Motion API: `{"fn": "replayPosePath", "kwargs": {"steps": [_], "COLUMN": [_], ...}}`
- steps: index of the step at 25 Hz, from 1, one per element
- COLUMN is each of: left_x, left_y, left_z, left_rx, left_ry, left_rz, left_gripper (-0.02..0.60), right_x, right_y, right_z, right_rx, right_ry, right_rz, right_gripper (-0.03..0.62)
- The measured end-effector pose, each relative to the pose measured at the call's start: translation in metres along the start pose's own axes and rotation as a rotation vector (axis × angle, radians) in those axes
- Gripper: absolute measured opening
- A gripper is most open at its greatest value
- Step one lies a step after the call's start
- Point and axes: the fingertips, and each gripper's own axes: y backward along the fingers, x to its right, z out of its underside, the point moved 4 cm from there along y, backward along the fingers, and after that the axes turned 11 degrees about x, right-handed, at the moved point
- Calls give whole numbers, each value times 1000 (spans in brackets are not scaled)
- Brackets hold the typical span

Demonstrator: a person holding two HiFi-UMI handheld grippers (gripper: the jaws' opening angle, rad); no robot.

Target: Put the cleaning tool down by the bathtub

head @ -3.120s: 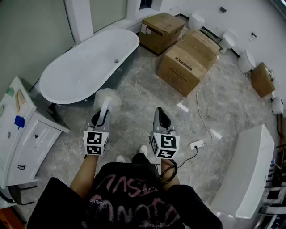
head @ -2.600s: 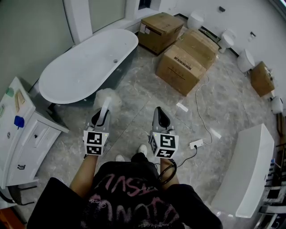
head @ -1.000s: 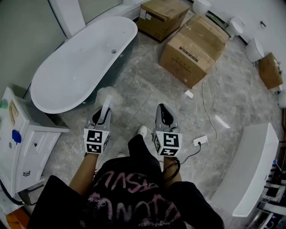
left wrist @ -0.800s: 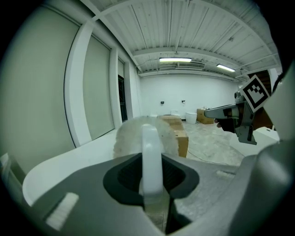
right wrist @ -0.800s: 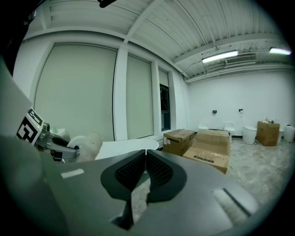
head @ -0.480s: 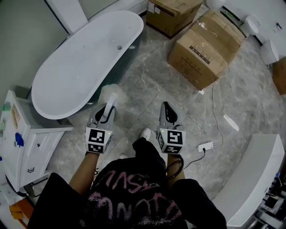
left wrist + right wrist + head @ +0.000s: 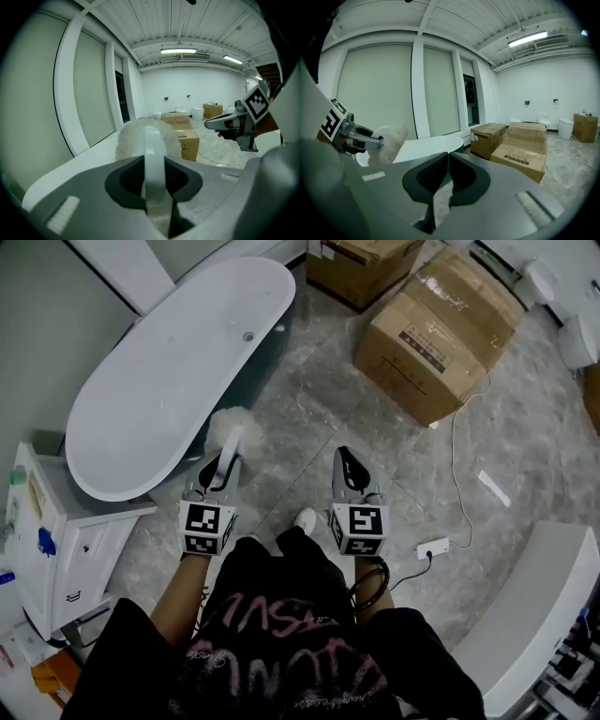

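The cleaning tool (image 7: 232, 426) is a fluffy white duster head on a white handle (image 7: 153, 161). My left gripper (image 7: 222, 465) is shut on that handle, and the fluffy head (image 7: 140, 138) sticks out past the jaws. It hangs just beside the near end of the white oval bathtub (image 7: 159, 371). My right gripper (image 7: 345, 461) is shut and holds nothing, level with the left one over the marble floor. From the right gripper view the duster (image 7: 389, 140) shows at the left, with the bathtub rim (image 7: 431, 143) behind it.
Two large cardboard boxes (image 7: 441, 329) stand on the floor to the right of the tub. A white cabinet (image 7: 52, 540) is at the left. A cable and power strip (image 7: 433, 547) lie on the floor at the right, near a long white fixture (image 7: 534, 615).
The person has stepped closer to the bathtub, so the tub's near end now lies right beside the duster head. Both grippers kept their hold and spacing.
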Motion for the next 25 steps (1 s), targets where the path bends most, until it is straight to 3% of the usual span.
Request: {"fn": "replayPosePath", "kwargs": {"steps": [3,15,20,25], "left_x": [-2,-15,-22,-26], "left_y": [-6,-44,-67,-92], "left_z": [-3,-29,-23,-19], "left_rx": [1,61,55,49], "left_ry": [-31,-15,6,29], "left_rz": [1,27,45,58], "left_gripper": [86,86,86,86], "right_x": [4,20,28,33], "right_y": [-6,-24,-45,-65], "right_z": [-6,-20,-25,-19], "right_rx": [-2,12,11,-9], "right_ry": [3,21,0,28], "right_rz": [-6,37,82,72], "right_gripper": [23,25,26,25]}}
